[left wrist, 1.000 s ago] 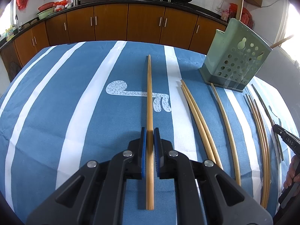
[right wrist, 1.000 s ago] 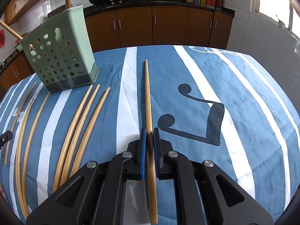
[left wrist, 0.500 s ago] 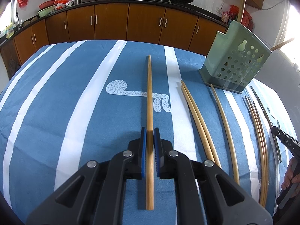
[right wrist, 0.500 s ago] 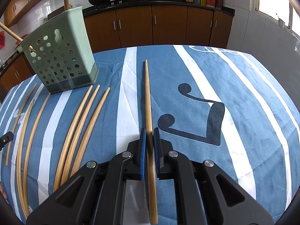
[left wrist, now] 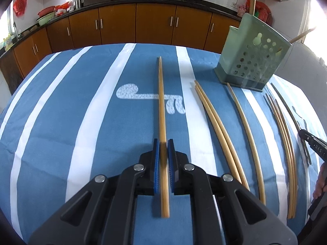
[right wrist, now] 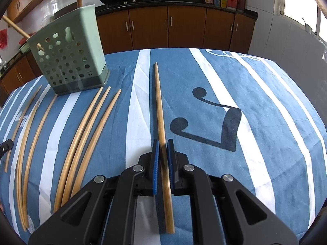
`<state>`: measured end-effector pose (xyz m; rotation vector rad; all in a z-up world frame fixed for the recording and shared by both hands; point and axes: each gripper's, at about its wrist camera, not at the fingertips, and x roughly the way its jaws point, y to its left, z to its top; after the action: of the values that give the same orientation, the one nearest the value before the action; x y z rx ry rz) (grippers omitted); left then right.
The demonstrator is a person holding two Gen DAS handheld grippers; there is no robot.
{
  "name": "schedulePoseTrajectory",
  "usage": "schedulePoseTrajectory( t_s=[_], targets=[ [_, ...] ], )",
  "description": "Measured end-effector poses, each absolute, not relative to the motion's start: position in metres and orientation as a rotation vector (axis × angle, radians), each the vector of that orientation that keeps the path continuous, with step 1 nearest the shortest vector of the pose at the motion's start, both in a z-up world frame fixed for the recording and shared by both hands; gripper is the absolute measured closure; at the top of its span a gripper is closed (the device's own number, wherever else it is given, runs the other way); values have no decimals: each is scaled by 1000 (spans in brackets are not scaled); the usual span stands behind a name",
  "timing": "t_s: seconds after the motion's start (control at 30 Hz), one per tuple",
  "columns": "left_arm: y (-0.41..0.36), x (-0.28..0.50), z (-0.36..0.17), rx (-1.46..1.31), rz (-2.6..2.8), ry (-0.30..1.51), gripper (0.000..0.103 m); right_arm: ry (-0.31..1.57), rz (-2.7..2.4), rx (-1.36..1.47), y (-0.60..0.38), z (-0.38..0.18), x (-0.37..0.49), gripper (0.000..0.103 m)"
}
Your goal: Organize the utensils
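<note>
My left gripper (left wrist: 163,143) is shut on a bamboo chopstick (left wrist: 161,106) that points forward just above the blue striped tablecloth (left wrist: 81,122). My right gripper (right wrist: 162,143) is shut on another bamboo chopstick (right wrist: 159,106), also pointing forward and lifted a little. A green perforated utensil holder (left wrist: 252,58) stands at the far right of the left wrist view and at the far left of the right wrist view (right wrist: 68,56); two chopsticks stick out of its top. Several loose chopsticks (left wrist: 218,126) lie on the cloth in front of it, also in the right wrist view (right wrist: 85,130).
Brown kitchen cabinets (left wrist: 155,24) and a counter with woks run behind the table. The right gripper's side and the hand holding it show at the right edge of the left wrist view (left wrist: 314,149). The table edge curves away on both sides.
Both grippers have risen and tilted slightly with their chopsticks still held; the holder looks a little closer in both views. Nothing was let go.
</note>
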<state>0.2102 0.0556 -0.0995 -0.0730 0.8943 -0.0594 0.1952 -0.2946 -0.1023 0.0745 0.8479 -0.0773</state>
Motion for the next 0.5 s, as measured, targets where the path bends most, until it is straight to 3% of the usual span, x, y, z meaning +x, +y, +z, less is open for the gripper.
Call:
schedulePoseTrajectory(
  t_s=[0.5],
  targets=[
    [59,179,-80,-55,-60,856,95,773,-60,130,-306,-78,168,95]
  ],
)
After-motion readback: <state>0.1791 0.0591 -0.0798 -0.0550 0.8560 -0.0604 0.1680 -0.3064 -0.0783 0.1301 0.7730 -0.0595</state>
